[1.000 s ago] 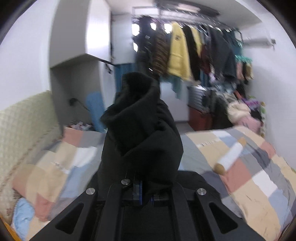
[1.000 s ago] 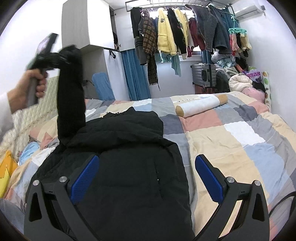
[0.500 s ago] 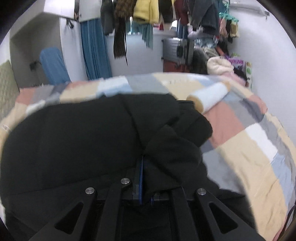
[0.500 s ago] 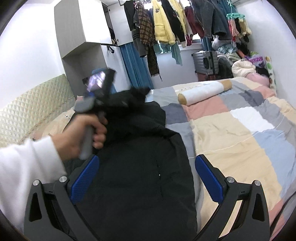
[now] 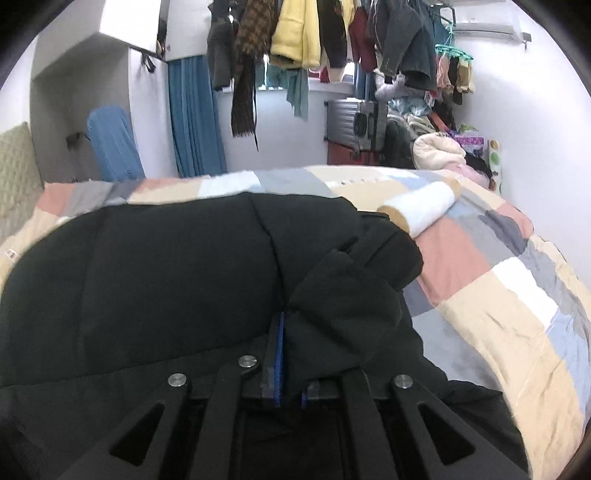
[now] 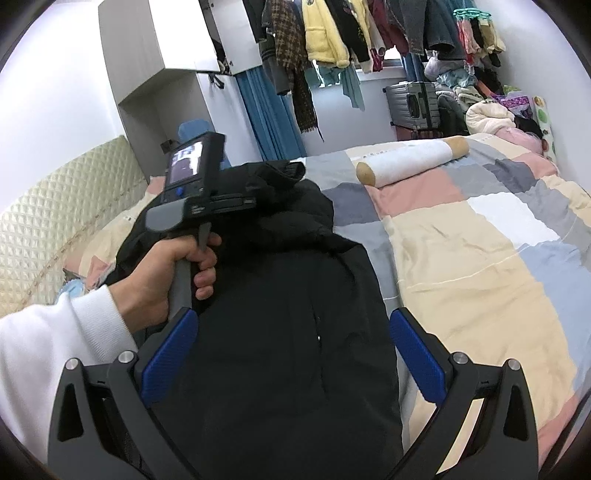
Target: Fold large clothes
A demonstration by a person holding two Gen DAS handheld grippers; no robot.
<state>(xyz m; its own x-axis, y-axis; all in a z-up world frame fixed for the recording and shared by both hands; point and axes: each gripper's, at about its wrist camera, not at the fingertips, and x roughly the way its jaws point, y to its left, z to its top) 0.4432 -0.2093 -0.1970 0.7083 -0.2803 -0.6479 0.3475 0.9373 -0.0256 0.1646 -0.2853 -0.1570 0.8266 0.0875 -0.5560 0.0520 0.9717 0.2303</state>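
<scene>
left jaws pinching sleeve, right jaws wide

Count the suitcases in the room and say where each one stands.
1. A grey suitcase stands against the far wall beyond the bed, under the hanging clothes. The clothes pile beside it may hide others.

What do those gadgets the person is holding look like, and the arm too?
The right gripper is a black frame with silver bolts and two blue-padded fingers. The left gripper looks the same; its grey pistol handle carries a small black camera with a lit screen. The left hand is bare, with a white sleeve.
</scene>
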